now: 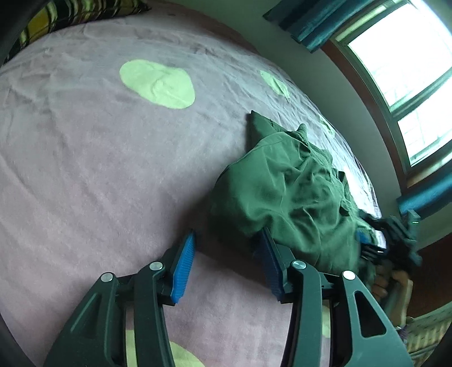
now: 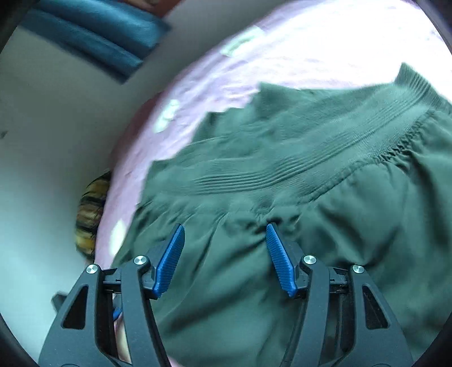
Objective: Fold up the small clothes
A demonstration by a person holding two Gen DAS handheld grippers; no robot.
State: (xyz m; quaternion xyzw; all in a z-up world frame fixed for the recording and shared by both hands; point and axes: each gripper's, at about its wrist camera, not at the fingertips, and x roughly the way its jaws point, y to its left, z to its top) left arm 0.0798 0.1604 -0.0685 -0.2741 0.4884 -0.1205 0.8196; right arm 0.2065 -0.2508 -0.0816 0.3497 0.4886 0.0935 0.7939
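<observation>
Matt green woven garment [image 2: 325, 197] with ribbed waistband; soft, fuzzy pink bedsheet [image 1: 84, 169].

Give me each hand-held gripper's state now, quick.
Left hand-held gripper: open, nothing held, at the edge of the green garment.
Right hand-held gripper: open, over the garment, not gripping.

The garment [image 1: 285, 186] lies crumpled on the bed [image 1: 99, 169], toward its right side, nearer the window [image 1: 404, 70] on the far right wall. My left gripper [image 1: 226, 254] sits at the garment's near left edge, one of its fingers [image 1: 183, 265] over bare bed. My right gripper [image 2: 224, 254] hangs over the garment, just near of its waistband [image 2: 325, 146]. A pillow [image 1: 70, 17] lies at the bed's far left.
</observation>
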